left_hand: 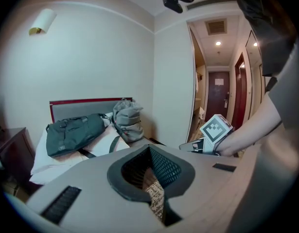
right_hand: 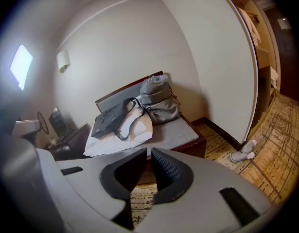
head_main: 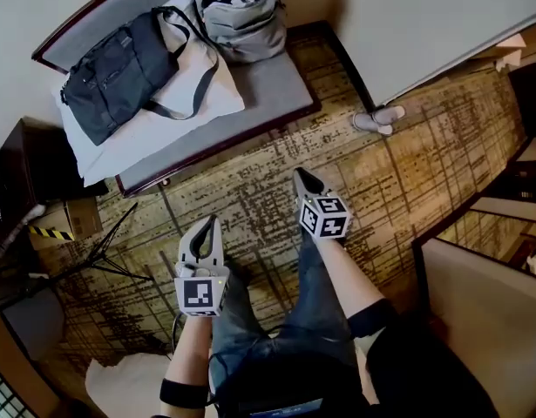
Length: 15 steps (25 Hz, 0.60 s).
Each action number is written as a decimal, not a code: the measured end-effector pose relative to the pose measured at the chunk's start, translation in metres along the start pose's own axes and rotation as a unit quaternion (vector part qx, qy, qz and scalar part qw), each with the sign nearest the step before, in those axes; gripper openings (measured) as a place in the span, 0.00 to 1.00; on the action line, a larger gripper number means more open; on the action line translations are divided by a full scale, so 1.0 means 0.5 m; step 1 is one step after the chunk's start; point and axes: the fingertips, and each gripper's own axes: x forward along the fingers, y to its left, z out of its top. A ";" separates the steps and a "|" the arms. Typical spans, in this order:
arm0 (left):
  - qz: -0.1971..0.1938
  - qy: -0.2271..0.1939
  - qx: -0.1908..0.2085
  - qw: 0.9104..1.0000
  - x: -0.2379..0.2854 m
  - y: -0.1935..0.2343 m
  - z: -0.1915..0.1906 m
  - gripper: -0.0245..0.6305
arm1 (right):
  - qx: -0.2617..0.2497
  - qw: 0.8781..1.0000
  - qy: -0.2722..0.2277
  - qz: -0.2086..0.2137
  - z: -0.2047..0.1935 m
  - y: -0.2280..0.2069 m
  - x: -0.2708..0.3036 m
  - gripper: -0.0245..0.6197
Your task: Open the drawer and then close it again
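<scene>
Both grippers hang over the patterned carpet (head_main: 407,181), in front of the person's jeans. My left gripper (head_main: 208,223) is shut, its tips meeting with nothing between them; it shows the same in the left gripper view (left_hand: 149,147). My right gripper (head_main: 300,177) stands slightly open with a narrow empty gap between the jaws, plainest in the right gripper view (right_hand: 149,152). Its marker cube (left_hand: 216,129) shows at the right of the left gripper view. A dark wooden nightstand (head_main: 32,159) stands at the far left, beside the bed. No drawer front shows clearly in any view.
A grey bed (head_main: 268,85) with a dark wood frame carries a dark duffel bag (head_main: 119,68), a white pillow (head_main: 137,133) and a grey backpack (head_main: 241,11). A pair of slippers (head_main: 379,120) lies by the white wall. A cardboard box (head_main: 71,220) and thin tripod legs (head_main: 102,251) are at the left.
</scene>
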 end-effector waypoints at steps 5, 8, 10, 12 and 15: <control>-0.001 0.015 0.005 1.000 0.117 -0.057 -0.087 0.04 | 0.048 0.999 0.000 0.001 -0.072 -0.118 0.112 0.21; -0.008 0.015 0.005 1.000 0.183 -0.076 -0.131 0.04 | 0.091 0.996 -0.004 0.000 -0.128 -0.170 0.177 0.28; -0.018 0.010 0.011 1.000 0.230 -0.088 -0.157 0.04 | 0.129 0.992 -0.012 0.000 -0.165 -0.201 0.223 0.36; -0.029 0.001 0.021 0.999 0.278 -0.096 -0.184 0.04 | 0.159 0.987 -0.023 0.001 -0.199 -0.230 0.270 0.39; -0.040 0.000 0.024 0.999 0.348 -0.097 -0.232 0.04 | 0.199 0.979 -0.036 0.006 -0.245 -0.266 0.343 0.39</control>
